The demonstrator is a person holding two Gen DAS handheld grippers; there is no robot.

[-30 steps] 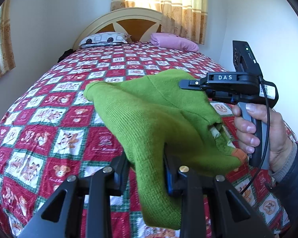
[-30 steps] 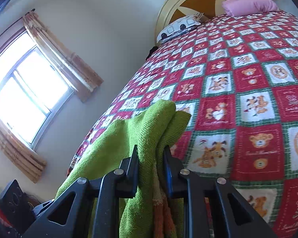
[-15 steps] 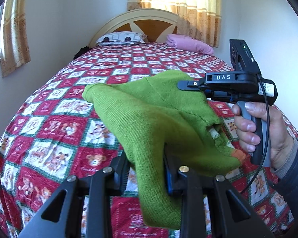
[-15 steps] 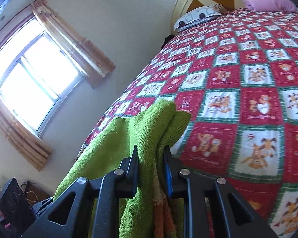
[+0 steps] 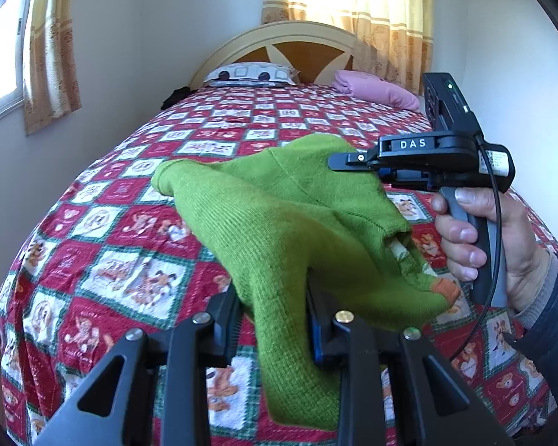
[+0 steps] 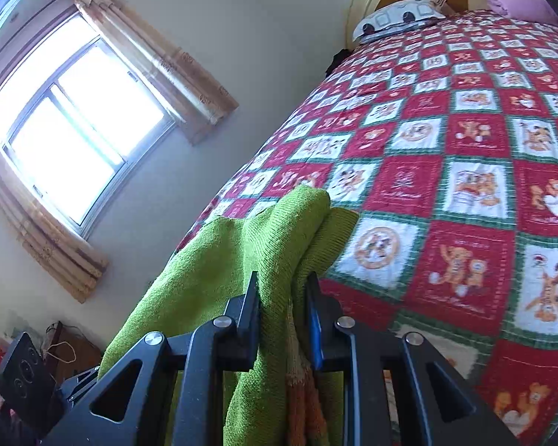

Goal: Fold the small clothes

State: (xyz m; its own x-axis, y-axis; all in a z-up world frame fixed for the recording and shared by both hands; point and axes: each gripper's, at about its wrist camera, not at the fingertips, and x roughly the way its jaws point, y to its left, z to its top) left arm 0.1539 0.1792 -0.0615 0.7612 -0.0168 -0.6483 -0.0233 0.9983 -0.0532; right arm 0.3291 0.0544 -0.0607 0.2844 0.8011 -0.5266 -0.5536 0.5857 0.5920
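Garment: green knitted sweater (image 5: pixel 279 219), small, held up in the air above the bed (image 5: pixel 137 200), stretched between the two tongs; an orange patch (image 5: pixel 445 290) shows at its lower right edge in the left wrist view.
Left tongs: left tongs (image 5: pixel 273 319) are closed narrowly on a fold of the green knit, which passes between both black fingers and hangs down below them.
Right tongs: right tongs (image 6: pixel 282 297) are clamped on a bunched thickness of the same sweater (image 6: pixel 279 245); green fabric rises above the fingers and drapes away to the left, with orange knit showing low between them.
Right hand: a person's hand (image 5: pixel 480 245) in a dark sleeve grips the grey handle of the right tool, seen from the left wrist view at the right of the sweater; the black body above the handle reads "DAS".
Bed: covered by a red, white and green patchwork quilt with bear pictures; curved cream and brown headboard (image 5: pixel 279 48) at the far end.
Pillows: a white patterned pillow (image 5: pixel 251 73) and a pink pillow (image 5: pixel 375 89) lie side by side at the headboard.
Room: pale walls, a bright window (image 6: pixel 70 119) with tan curtains (image 5: pixel 387 11).
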